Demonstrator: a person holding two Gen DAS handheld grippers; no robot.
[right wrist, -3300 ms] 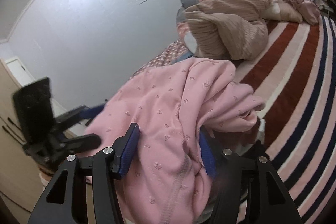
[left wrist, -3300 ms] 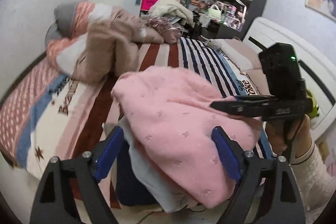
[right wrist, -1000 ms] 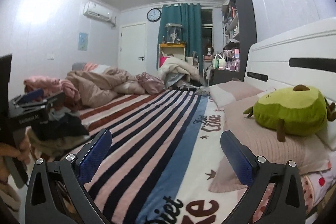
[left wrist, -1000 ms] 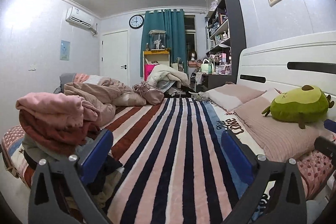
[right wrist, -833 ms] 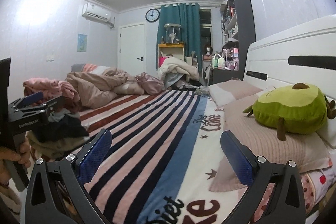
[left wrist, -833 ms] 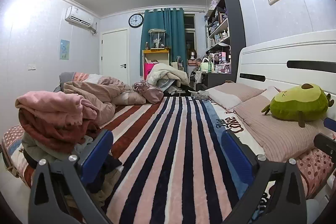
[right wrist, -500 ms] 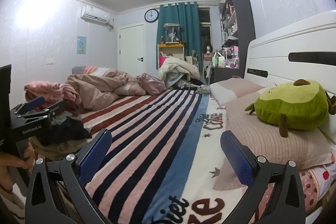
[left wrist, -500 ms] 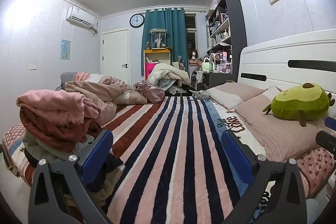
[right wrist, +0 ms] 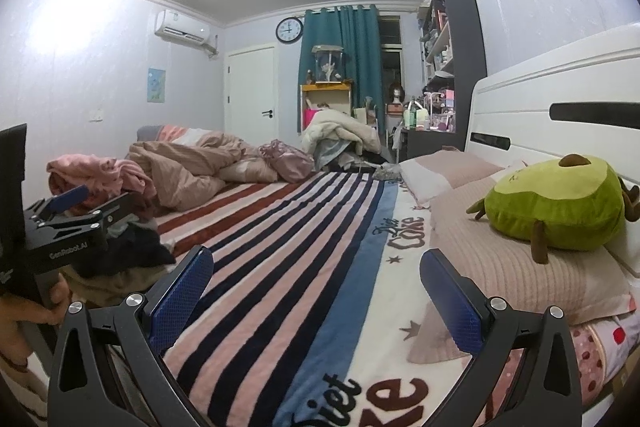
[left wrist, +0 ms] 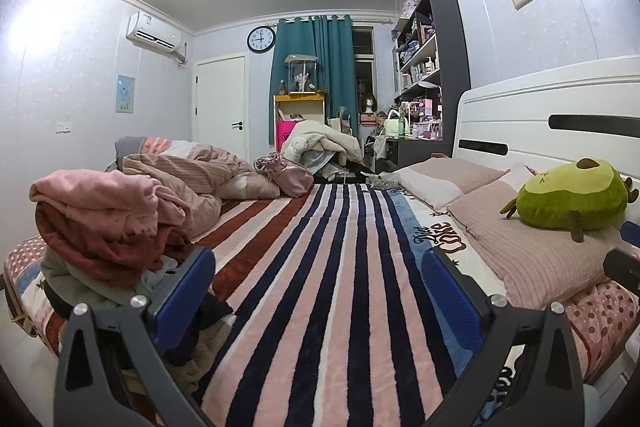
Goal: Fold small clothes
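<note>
A pile of small clothes (left wrist: 100,235) sits on the left edge of the bed, with a pink garment (left wrist: 96,199) on top of a dark red one. The same pile (right wrist: 100,183) shows at the left in the right wrist view. My left gripper (left wrist: 318,291) is open and empty above the striped blanket (left wrist: 320,247), just right of the pile. My right gripper (right wrist: 316,287) is also open and empty over the blanket (right wrist: 280,259). The left gripper (right wrist: 72,211), held by a hand, appears at the left edge of the right wrist view.
A crumpled beige duvet (left wrist: 192,175) lies behind the pile. Pillows (left wrist: 532,251) and a green avocado plush (left wrist: 568,199) lie along the white headboard (left wrist: 560,115) at the right. A shelf unit (left wrist: 436,75) and cluttered furniture stand beyond the bed's far end.
3.3 s ago both grippers were around the pink garment; it now lies on the pile and both have drawn back. Over the last second the views have barely shifted.
</note>
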